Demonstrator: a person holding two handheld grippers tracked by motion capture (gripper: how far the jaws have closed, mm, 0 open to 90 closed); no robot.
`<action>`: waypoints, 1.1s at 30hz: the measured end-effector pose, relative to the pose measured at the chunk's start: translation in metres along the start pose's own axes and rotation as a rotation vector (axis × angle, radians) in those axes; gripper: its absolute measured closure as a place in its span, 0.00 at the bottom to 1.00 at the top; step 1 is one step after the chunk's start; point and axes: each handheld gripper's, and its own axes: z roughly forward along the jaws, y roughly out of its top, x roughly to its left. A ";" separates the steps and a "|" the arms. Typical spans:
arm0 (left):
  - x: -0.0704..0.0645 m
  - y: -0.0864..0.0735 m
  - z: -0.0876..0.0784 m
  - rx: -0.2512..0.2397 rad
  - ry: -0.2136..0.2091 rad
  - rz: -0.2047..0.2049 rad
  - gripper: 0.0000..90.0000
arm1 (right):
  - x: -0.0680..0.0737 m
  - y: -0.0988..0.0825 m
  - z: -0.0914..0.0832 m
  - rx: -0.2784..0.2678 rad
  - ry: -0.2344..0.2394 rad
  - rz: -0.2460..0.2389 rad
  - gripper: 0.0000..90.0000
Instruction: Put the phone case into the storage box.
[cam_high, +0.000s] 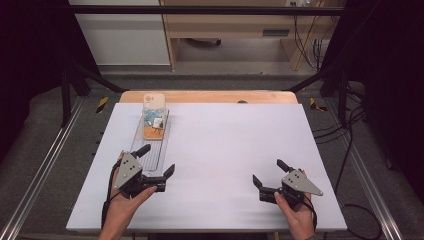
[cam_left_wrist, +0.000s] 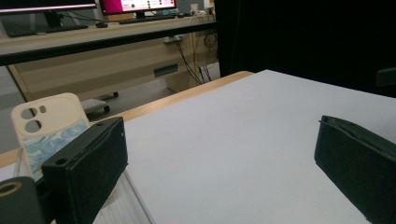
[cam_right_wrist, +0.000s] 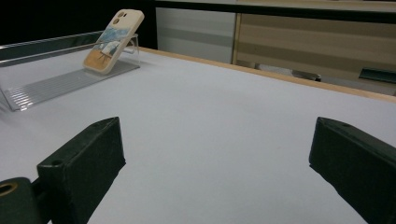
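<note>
Nearest the person: left gripper (cam_high: 159, 162) and right gripper (cam_high: 267, 176), each held in a hand low over the front part of the white table (cam_high: 235, 145), well apart from each other, jaws spread wide on both and holding nothing. Between and ahead of the two — bare white surface, broad and flat. Right gripper near the table's right edge, with the front edge just behind both hands.

Beside the left gripper: the near end of a clear ribbed stand (cam_high: 152, 145), one jaw reaching over or just beside it; touching or not, cannot tell. Farther along that stand, toward the far left of the table: a cream phone case (cam_high: 154, 116) with a blue and orange picture, propped tilted, camera cut-outs uppermost. Ahead of the left jaws and well off to the left of the right jaws.

Beyond the far wooden edge: floor, a wooden desk (cam_high: 235, 30), cables.
</note>
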 end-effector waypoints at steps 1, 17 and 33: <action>0.002 0.000 -0.001 -0.002 0.007 0.000 0.03 | 0.000 0.000 0.000 0.000 0.000 -0.001 0.03; 0.025 -0.004 -0.021 -0.045 0.072 -0.037 0.03 | -0.001 -0.001 0.001 0.008 -0.003 -0.005 0.03; 0.052 -0.002 -0.041 -0.073 0.145 -0.051 0.03 | -0.001 -0.001 0.002 0.018 -0.011 -0.009 0.03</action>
